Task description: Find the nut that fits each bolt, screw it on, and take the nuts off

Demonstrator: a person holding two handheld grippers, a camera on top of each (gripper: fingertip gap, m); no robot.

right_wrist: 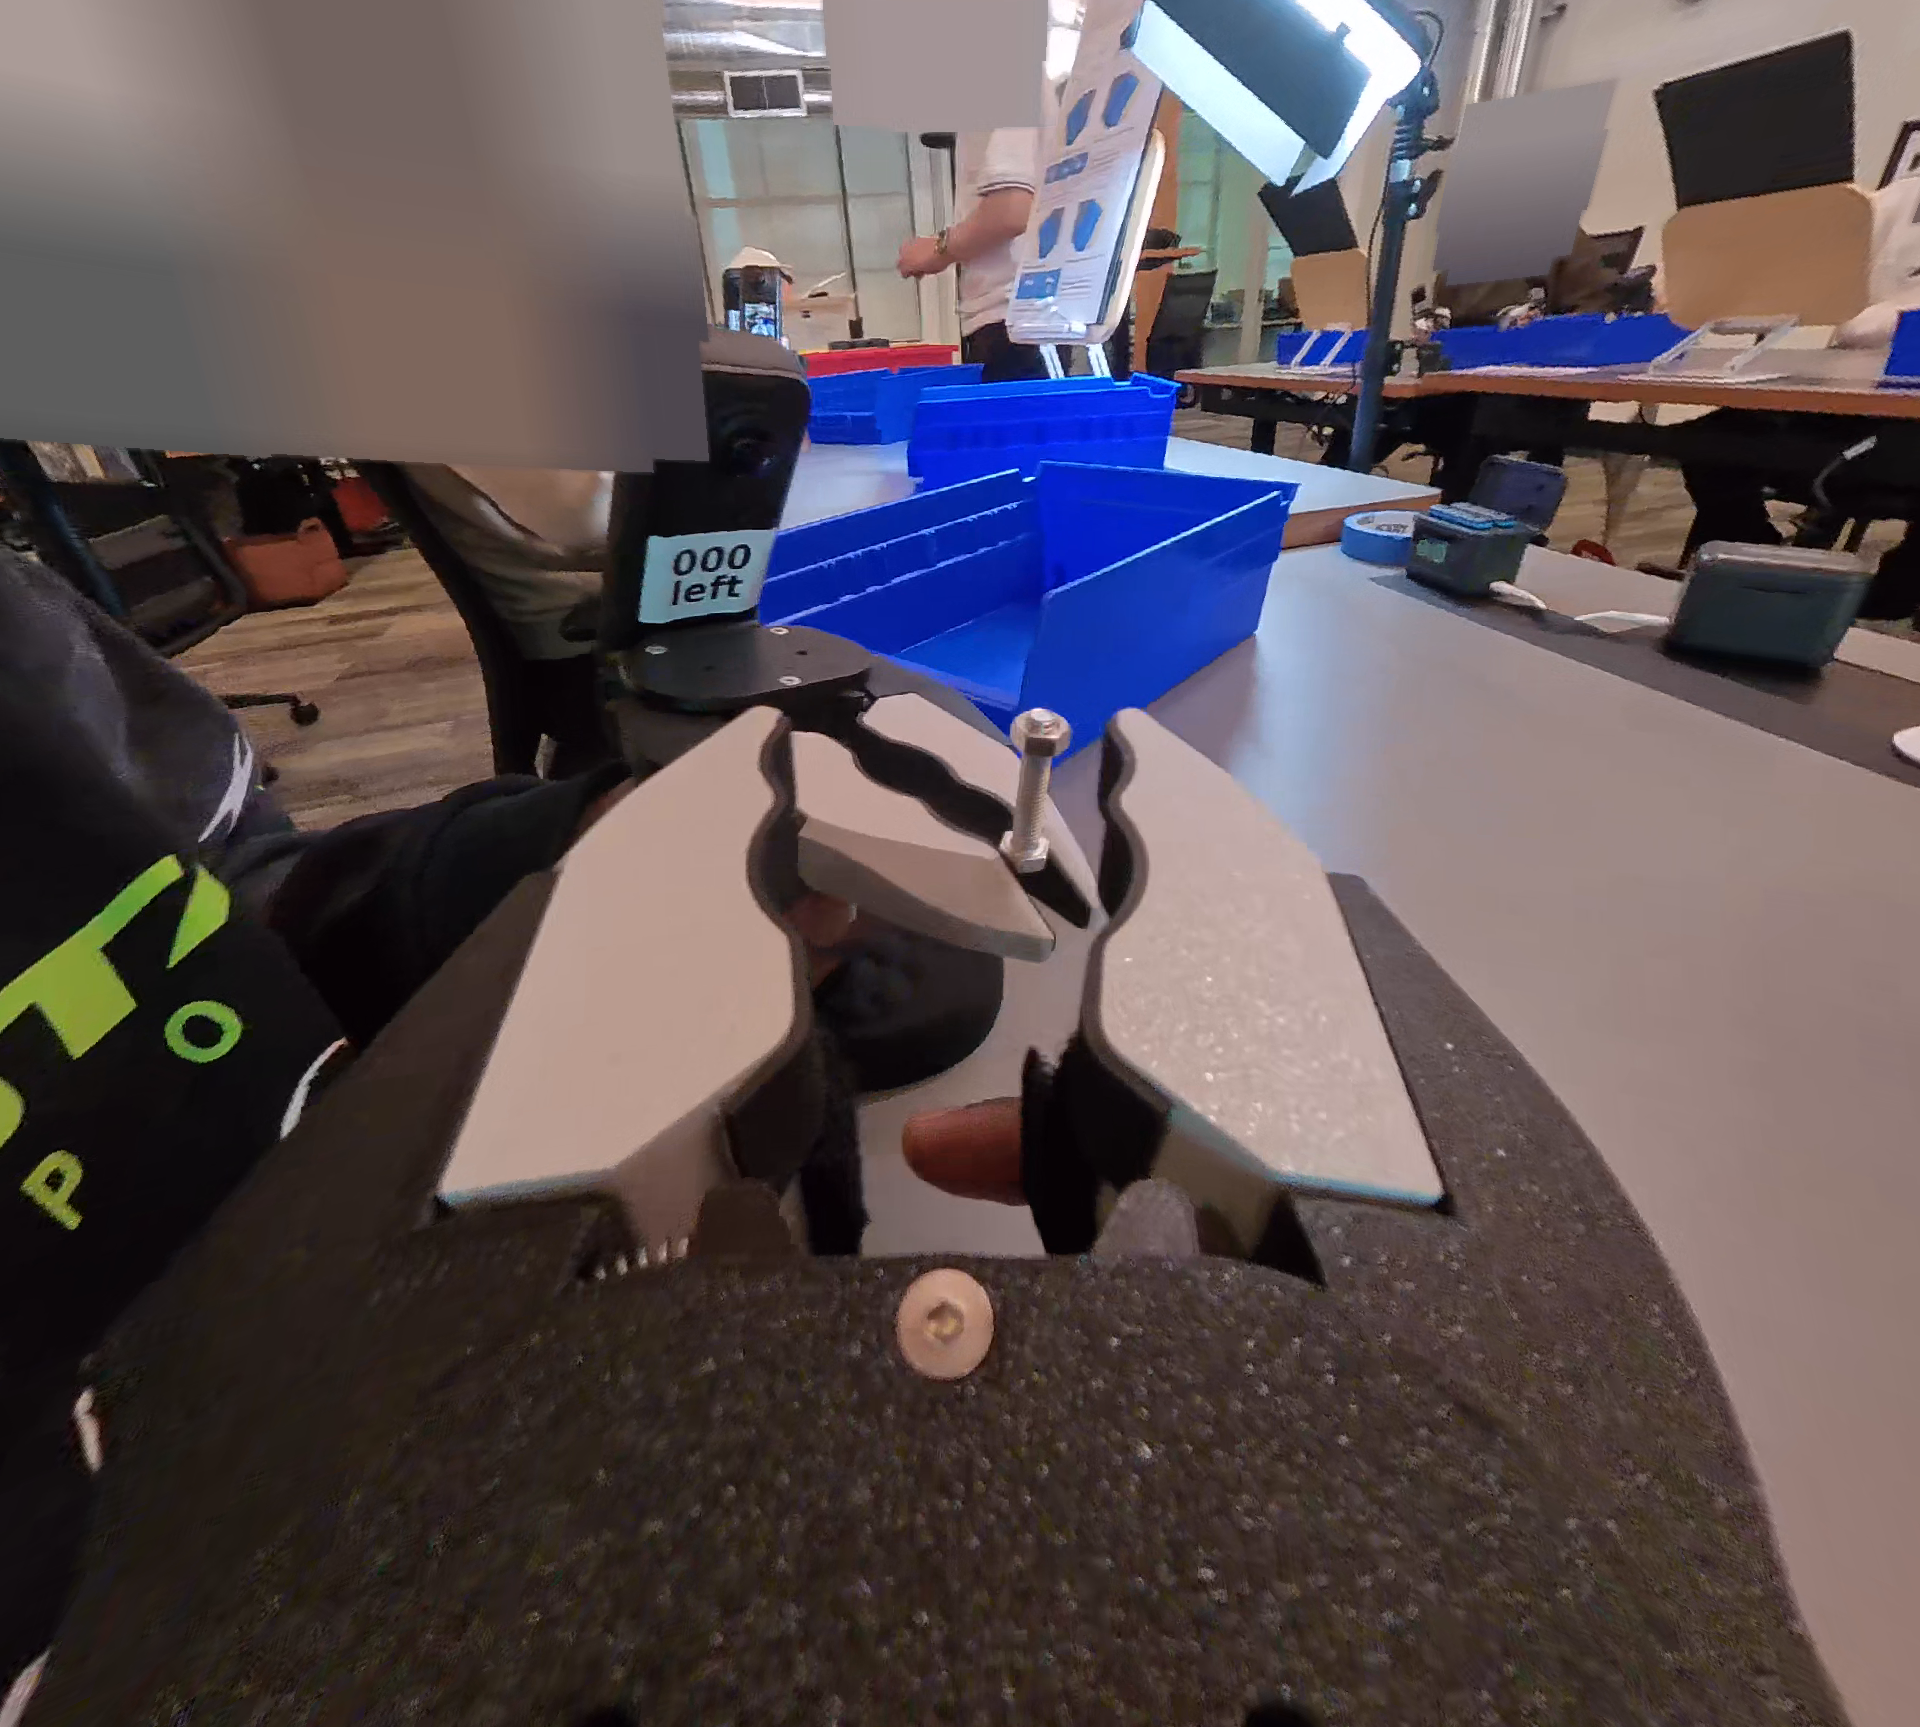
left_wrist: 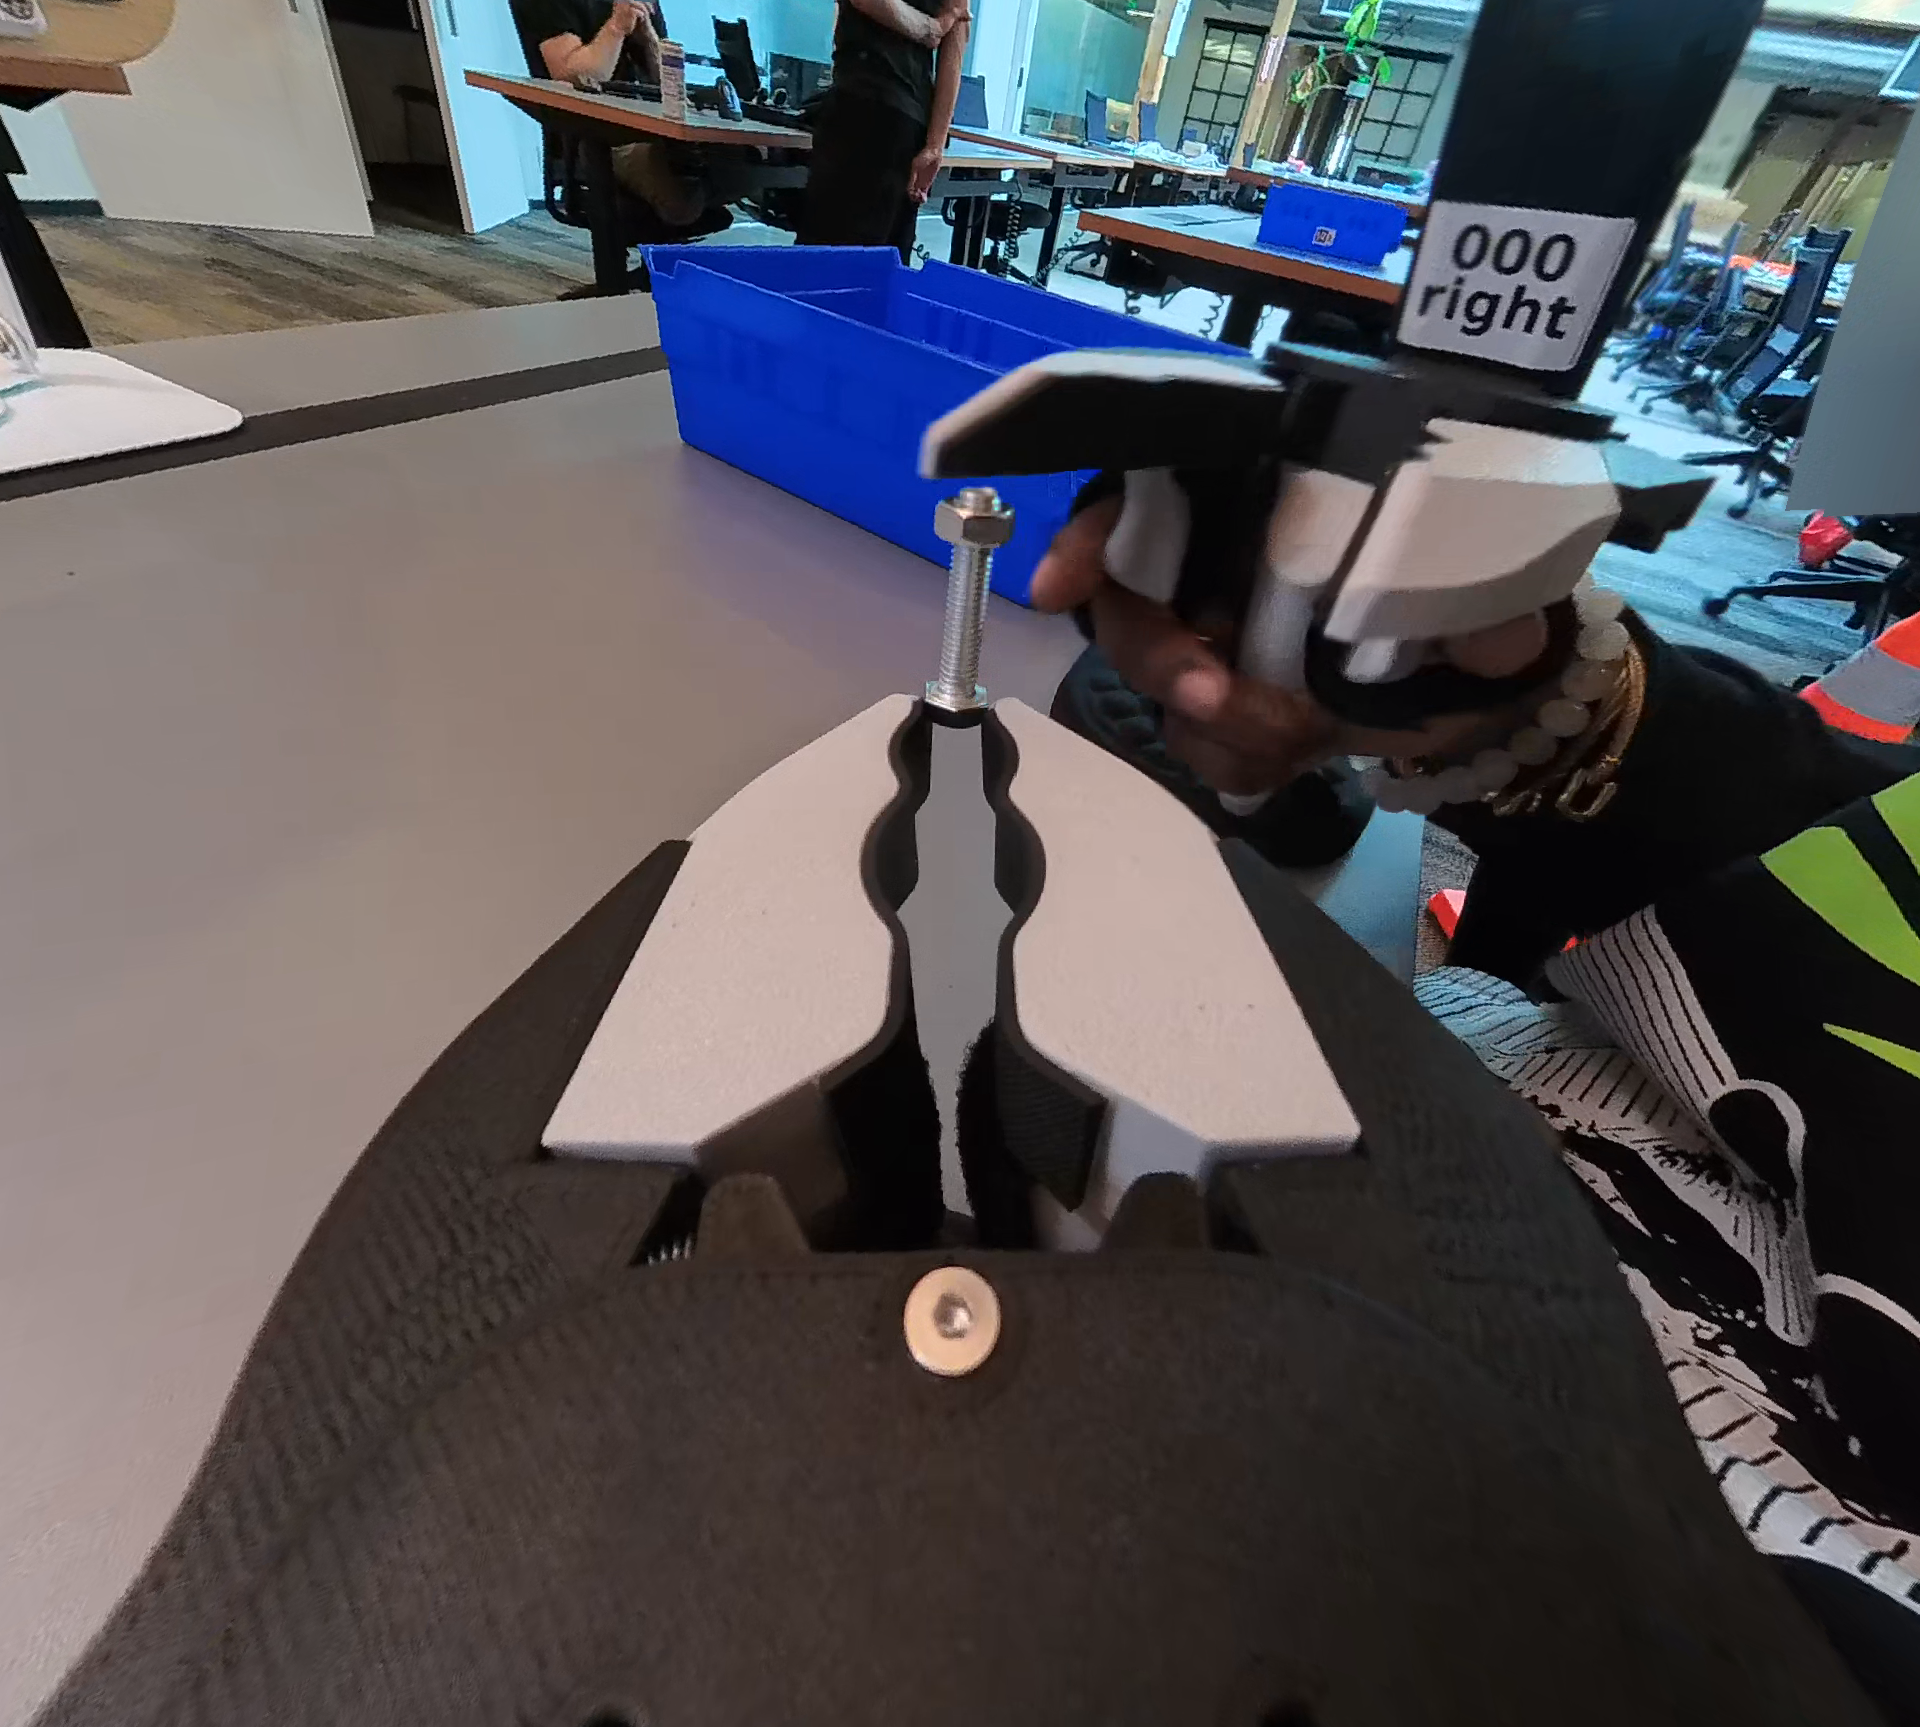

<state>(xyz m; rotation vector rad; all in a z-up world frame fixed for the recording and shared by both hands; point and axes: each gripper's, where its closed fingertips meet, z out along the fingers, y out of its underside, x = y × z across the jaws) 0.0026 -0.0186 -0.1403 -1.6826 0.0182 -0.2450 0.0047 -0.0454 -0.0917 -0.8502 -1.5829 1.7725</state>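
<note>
My left gripper [left_wrist: 956, 713] is shut on the head of a silver bolt [left_wrist: 966, 607] and holds it upright above the grey table [left_wrist: 416, 638]. A silver hex nut [left_wrist: 974, 522] sits at the top of the bolt's thread. In the right wrist view, my right gripper [right_wrist: 951, 732] is open. The nut [right_wrist: 1041, 735] and bolt [right_wrist: 1031, 799] stand between its fingers, nearer the right finger [right_wrist: 1143, 742], and neither pad touches them. The left gripper [right_wrist: 1039, 867] shows there too, pinching the bolt's head. In the left wrist view, a right-gripper finger [left_wrist: 1091, 415] hovers just above the nut.
An open blue bin [left_wrist: 831, 389] stands on the table behind the bolt; it also shows in the right wrist view [right_wrist: 1143, 576]. A blue tape roll [right_wrist: 1377, 534] and two dark cases [right_wrist: 1766, 602] sit at the far right. A light panel on a stand [right_wrist: 1278, 36] and people are beyond. My hands' fingertips stand some 5 centimeters from each other.
</note>
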